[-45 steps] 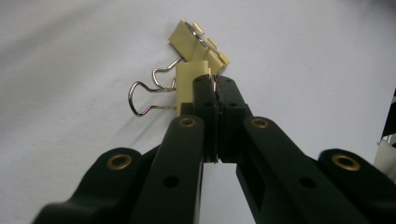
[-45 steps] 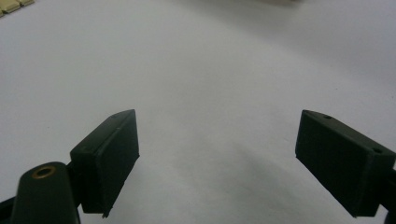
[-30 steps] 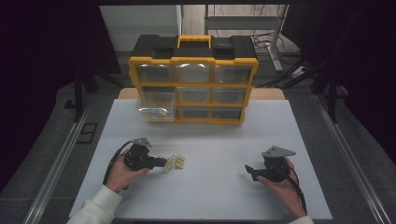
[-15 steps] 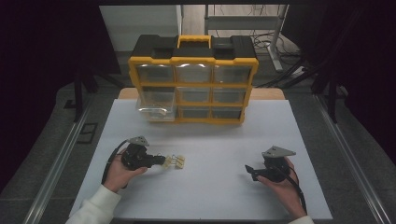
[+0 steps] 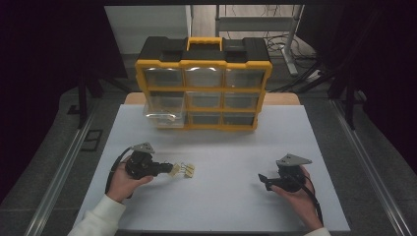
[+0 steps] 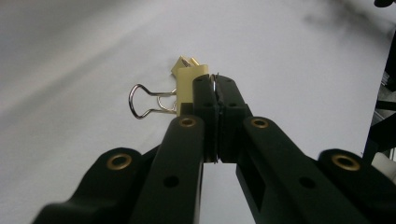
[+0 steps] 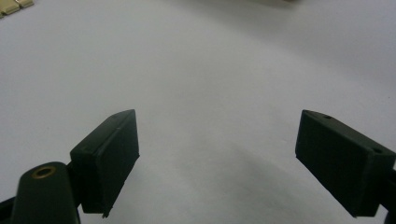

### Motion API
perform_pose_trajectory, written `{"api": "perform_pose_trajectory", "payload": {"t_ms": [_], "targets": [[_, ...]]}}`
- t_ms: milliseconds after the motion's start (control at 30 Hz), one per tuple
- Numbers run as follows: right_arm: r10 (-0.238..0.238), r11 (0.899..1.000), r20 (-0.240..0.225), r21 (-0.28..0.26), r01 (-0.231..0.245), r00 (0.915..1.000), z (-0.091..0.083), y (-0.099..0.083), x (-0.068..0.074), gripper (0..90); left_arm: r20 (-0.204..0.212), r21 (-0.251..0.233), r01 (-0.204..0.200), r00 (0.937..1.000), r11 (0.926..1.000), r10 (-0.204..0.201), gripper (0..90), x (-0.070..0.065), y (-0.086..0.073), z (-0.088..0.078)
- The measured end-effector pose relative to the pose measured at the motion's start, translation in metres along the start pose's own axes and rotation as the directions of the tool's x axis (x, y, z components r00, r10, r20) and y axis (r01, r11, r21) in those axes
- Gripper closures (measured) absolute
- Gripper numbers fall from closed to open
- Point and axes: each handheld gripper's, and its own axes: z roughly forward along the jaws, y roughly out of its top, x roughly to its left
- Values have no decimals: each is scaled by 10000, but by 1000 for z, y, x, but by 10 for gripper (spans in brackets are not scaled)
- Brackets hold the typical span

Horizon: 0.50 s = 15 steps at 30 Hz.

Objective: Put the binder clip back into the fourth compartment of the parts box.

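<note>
Left gripper view: the left gripper has its two black jaws clenched together, with a thin wire handle of a binder clip pinched between the tips.
Clip in the grip: a pale yellow binder clip body sits just past the jaw tips on their left side; its other wire handle loops out to the left above the white table.
Second clip: a further pale yellow clip peeks out right behind the first; whether the two touch cannot be told.
High view, left side: the left gripper lies level in the person's left hand, jaws pointing right, with the pair of yellow clips at its tips, on the near left part of the table.
Right gripper view: the right gripper has its jaws spread wide apart, with bare white table between them.
High view, right side: the right gripper is held in the right hand at the near right, well apart from the clips.
Far edge: a yellow and black drawer organiser stands upright at the back of the table; its lower left clear drawer is pulled out.
</note>
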Motion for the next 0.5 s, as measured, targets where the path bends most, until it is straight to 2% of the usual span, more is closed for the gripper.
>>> {"api": "perform_pose_trajectory", "payload": {"t_ms": [500], "targets": [[1,10000,10,7,-1,10000,0,0,0,141,-247,-584,-148,9996,9982,134,885,-2,5,-16]]}}
